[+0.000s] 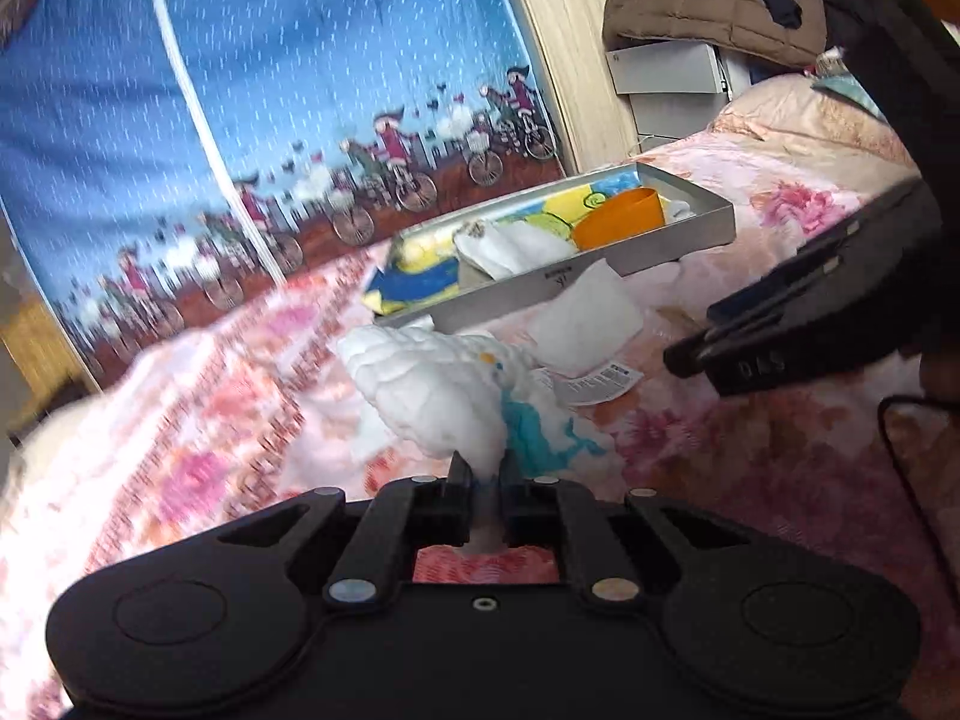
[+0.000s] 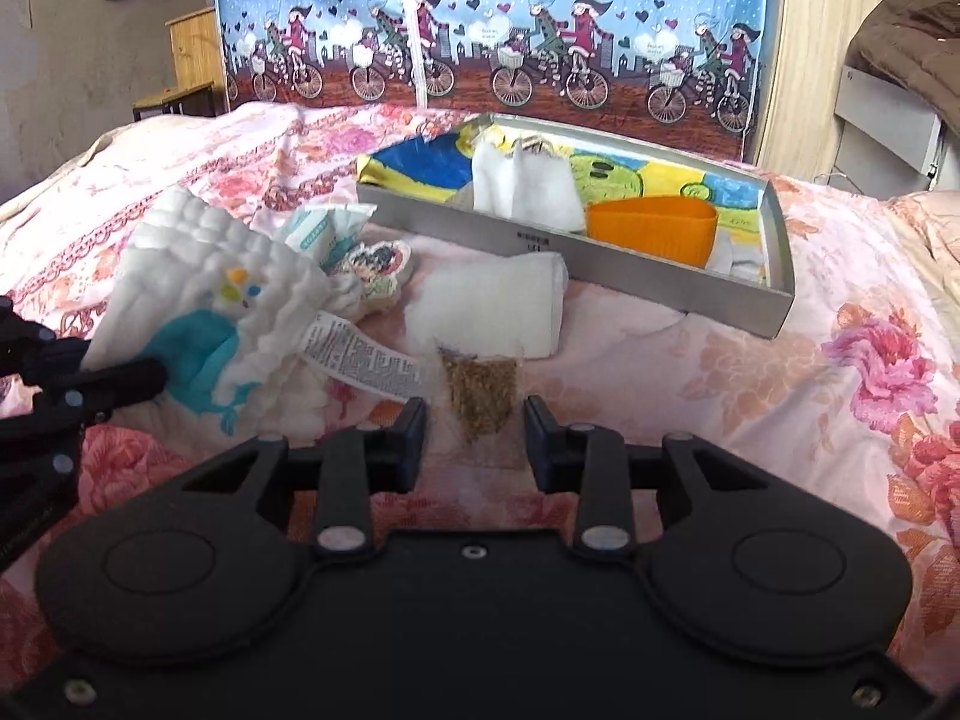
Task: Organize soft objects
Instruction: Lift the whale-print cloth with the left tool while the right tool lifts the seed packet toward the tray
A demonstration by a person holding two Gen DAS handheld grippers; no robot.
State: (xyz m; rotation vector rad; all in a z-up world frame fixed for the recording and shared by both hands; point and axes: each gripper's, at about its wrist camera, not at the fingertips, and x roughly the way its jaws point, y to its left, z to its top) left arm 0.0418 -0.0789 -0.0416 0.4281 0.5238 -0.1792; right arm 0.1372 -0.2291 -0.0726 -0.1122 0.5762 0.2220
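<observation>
Floral bedding is carrying a grey tray already holding a few soft items. The left tool is pinching a white cloth shut between its fingers, lifting it near the tray. The right tool is hanging open around a small sachet; a white pad and other pieces are lying outside, so roughly half seems left.

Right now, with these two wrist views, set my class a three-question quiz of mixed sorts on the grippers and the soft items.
1. True or false: the left gripper is shut on the white quilted cloth.
2. Which lies inside the grey tray? A) orange cup B) sachet of brown bits C) printed label
3. Fill in: the right gripper is ____, its fingers either side of the sachet.

Key: 1 true; 2 A; 3 open
</observation>
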